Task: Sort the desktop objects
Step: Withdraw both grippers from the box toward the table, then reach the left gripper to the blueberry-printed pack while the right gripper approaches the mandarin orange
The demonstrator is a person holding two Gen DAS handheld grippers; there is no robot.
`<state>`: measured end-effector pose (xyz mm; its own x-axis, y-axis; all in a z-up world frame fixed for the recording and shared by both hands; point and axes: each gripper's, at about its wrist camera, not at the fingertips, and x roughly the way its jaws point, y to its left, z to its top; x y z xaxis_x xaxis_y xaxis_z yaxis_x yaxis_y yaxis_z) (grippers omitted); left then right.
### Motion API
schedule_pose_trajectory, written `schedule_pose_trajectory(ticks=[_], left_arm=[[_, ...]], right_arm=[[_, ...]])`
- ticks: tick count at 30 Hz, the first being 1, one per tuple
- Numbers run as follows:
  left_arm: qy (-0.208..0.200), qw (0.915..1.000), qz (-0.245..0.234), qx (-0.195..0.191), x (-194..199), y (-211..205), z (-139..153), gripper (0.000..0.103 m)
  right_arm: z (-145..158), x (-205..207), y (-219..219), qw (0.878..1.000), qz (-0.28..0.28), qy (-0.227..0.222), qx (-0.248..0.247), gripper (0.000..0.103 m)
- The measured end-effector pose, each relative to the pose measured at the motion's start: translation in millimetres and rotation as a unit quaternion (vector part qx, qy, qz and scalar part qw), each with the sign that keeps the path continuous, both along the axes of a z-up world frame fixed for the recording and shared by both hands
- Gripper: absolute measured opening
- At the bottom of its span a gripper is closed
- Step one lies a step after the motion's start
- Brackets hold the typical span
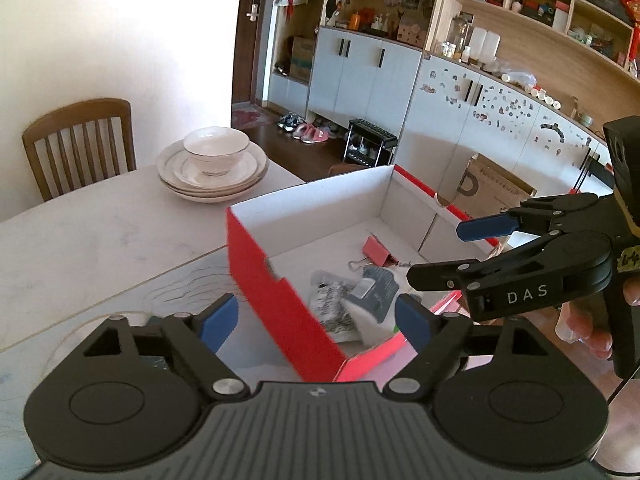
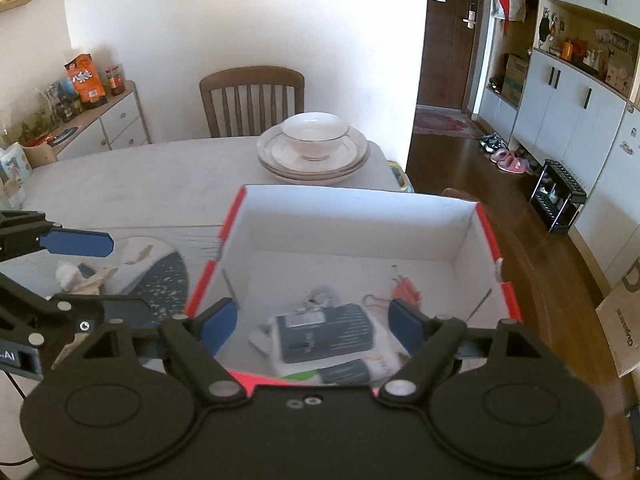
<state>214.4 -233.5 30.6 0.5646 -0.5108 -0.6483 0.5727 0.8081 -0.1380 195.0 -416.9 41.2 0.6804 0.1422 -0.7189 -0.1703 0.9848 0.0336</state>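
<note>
A red box with a white inside [image 1: 276,304] [image 2: 464,232] stands on the table near its right edge. In it lie a red binder clip [image 1: 376,250] [image 2: 406,288], a dark grey packet [image 1: 372,286] [image 2: 324,332], a crumpled patterned wrapper [image 1: 336,304] and white packets. My left gripper [image 1: 316,322] [image 2: 92,276] hangs open above the box's near left wall, nothing between its blue pads [image 1: 220,320]. My right gripper [image 2: 312,326] [image 1: 452,250] hovers open over the box's near end, above the grey packet, also holding nothing. A hand [image 1: 592,320] holds it.
A bowl on stacked plates [image 1: 212,168] [image 2: 314,148] sits beyond the box, with a wooden chair [image 1: 80,140] [image 2: 252,100] behind the table. Left of the box, a dark patterned mat [image 2: 164,284] carries crumpled tissue [image 2: 76,276]. A cardboard box [image 1: 492,188] stands on the floor.
</note>
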Motion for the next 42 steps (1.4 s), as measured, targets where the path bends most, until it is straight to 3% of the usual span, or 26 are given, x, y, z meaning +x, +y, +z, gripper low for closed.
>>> schedule_pose_trajectory(ticks=[2,5,12,25,42], left_arm=[[-0.005,1.0000,0.002,0.003,-4.3,10.1,-0.1,0.088],[-0.009,0.9999,0.007,0.007,-10.4,27.9,-2.9,0.102],[-0.016,0.9994,0.026,0.020,-23.6,74.3,-12.6,0.103],[0.015,0.9967,0.068,0.041,-35.0,157.7,-46.5,0.103],[0.022,0.9943,0.065,0.082,-42.2,190.7,-91.3,0.103]], right_arm=[[0.3,-4.2,9.7,1.000,0.005,-0.002,0.001,0.087],[-0.2,-10.5,25.9,1.000,0.010,-0.007,-0.001,0.087],[-6.5,-24.2,65.7,1.000,0.018,-0.015,0.001,0.088],[-32.0,-36.4,129.8,0.999,0.038,-0.005,0.004,0.088],[-74.6,-35.2,185.9,0.998,0.051,0.012,-0.018,0.086]])
